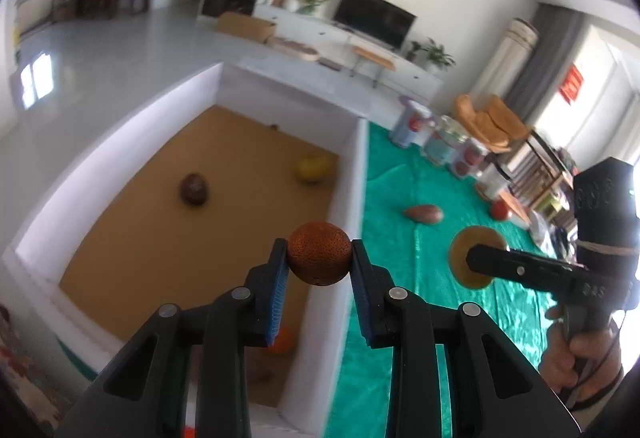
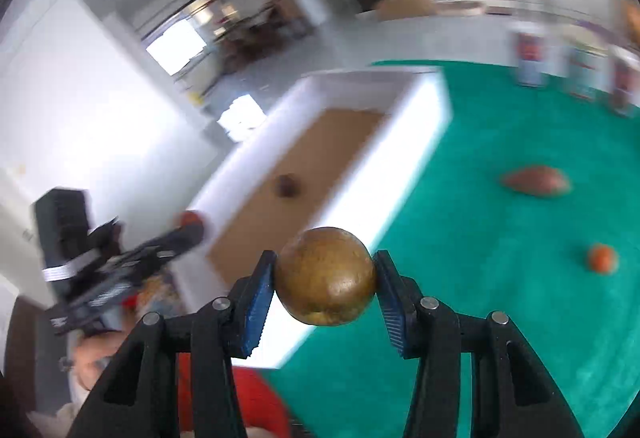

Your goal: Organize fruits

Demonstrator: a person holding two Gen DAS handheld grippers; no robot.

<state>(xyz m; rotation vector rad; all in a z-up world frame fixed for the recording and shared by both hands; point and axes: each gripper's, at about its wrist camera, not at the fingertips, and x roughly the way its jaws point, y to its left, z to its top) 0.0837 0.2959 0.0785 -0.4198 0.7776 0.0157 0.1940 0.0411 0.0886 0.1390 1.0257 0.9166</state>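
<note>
Fruit sits clamped in both grippers. The left gripper (image 1: 319,258) pinches a rough-skinned orange fruit (image 1: 319,253) between its blue pads (image 1: 280,278), holding it over the near right wall of a white box (image 1: 348,222) with a brown floor. Below and behind those fingers, inside the box, lies another orange fruit (image 1: 283,340), partly hidden. Farther ahead in the box rest a dark brown fruit (image 1: 194,189) to the left and a yellow fruit (image 1: 314,168) nearly straight ahead.

The right gripper (image 2: 325,278) pinches a golden-brown round fruit (image 2: 326,276), held above the green cloth (image 2: 480,278) just right of the box's wall. Ahead and to its right on the cloth lie a small orange-red fruit (image 2: 602,258) and, beyond it, an elongated reddish-brown fruit (image 2: 536,180). Cans (image 1: 412,124) stand at the cloth's far edge.
</note>
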